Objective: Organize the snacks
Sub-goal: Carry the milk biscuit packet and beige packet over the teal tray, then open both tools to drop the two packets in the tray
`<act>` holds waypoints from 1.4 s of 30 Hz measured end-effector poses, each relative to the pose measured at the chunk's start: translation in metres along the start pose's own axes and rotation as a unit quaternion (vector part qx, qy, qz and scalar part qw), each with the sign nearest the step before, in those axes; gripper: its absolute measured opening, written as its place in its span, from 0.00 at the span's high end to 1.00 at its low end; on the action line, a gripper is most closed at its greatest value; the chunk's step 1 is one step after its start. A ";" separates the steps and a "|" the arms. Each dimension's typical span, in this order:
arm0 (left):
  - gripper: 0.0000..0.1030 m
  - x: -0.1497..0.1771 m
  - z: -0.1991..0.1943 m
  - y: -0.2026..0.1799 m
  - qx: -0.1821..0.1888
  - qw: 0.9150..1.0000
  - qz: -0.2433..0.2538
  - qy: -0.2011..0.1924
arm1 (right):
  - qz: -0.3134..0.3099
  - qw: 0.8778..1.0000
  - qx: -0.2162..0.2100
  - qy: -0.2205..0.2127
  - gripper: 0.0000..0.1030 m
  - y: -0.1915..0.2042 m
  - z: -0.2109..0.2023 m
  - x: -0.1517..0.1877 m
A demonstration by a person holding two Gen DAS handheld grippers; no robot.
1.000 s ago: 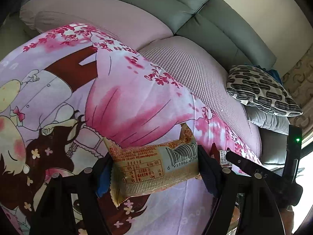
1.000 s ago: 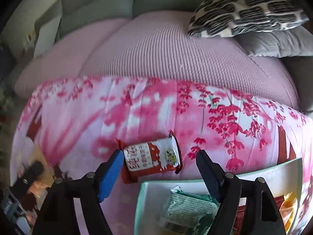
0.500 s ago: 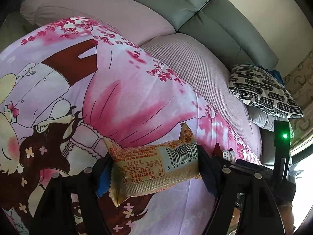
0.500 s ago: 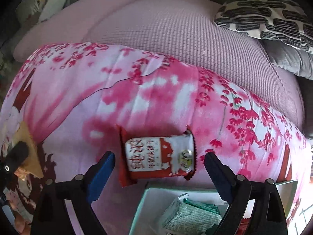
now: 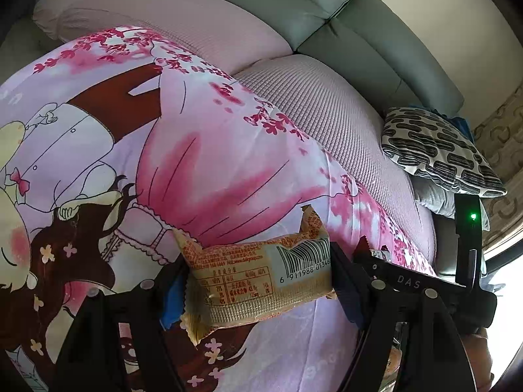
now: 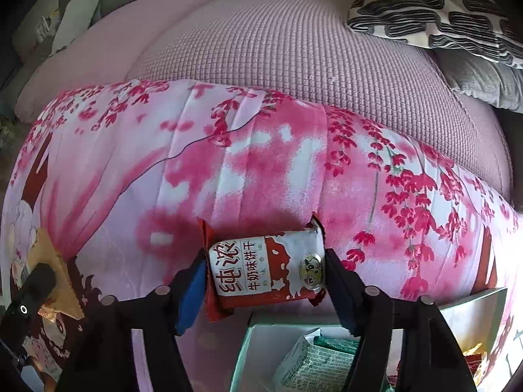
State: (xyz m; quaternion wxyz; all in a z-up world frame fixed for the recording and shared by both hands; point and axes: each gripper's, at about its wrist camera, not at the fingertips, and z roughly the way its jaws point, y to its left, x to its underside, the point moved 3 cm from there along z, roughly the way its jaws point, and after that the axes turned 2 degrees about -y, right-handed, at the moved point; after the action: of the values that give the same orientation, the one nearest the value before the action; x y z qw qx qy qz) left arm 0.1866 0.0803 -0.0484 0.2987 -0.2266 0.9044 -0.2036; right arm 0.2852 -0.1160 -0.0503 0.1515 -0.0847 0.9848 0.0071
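My left gripper (image 5: 258, 285) is shut on a tan and orange snack packet (image 5: 261, 281) with a barcode, held above the pink cartoon blanket (image 5: 212, 170). My right gripper (image 6: 264, 281) is shut on a red and white biscuit packet (image 6: 264, 269), its pads pressing both ends, just beyond the rim of a pale green box (image 6: 258, 326). A green and white packet (image 6: 310, 359) lies inside that box. The left gripper and its tan packet also show at the lower left of the right wrist view (image 6: 49, 274).
The blanket covers a pink-padded grey sofa (image 5: 327, 6). A black and white patterned cushion (image 6: 441, 9) rests on a grey pillow (image 6: 483, 78) at the right. The right gripper's body (image 5: 425, 284) shows at the right of the left wrist view.
My right gripper has closed onto the red and white biscuit packet, which lay loose between open jaws a second ago. The left gripper keeps its hold on the tan packet, shifting slightly.
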 end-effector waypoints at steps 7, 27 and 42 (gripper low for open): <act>0.24 0.000 -0.004 0.000 0.002 1.000 0.000 -0.002 | 0.016 0.999 -0.018 -0.029 0.35 0.005 -0.013 -0.001; 0.24 0.058 -0.054 -0.056 0.059 0.994 0.084 0.031 | 0.102 0.979 -0.009 -0.177 0.35 -0.005 -0.131 0.117; 0.24 0.154 -0.062 -0.131 0.072 0.959 0.270 0.052 | 0.241 0.950 0.037 -0.194 0.35 -0.098 -0.160 0.229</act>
State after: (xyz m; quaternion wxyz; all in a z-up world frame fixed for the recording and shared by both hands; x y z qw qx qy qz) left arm 0.0739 -0.0934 -0.0055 0.3103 0.0595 0.9293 -0.1912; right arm 0.0389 -0.2570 0.0349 0.3362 0.1642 0.9271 0.0237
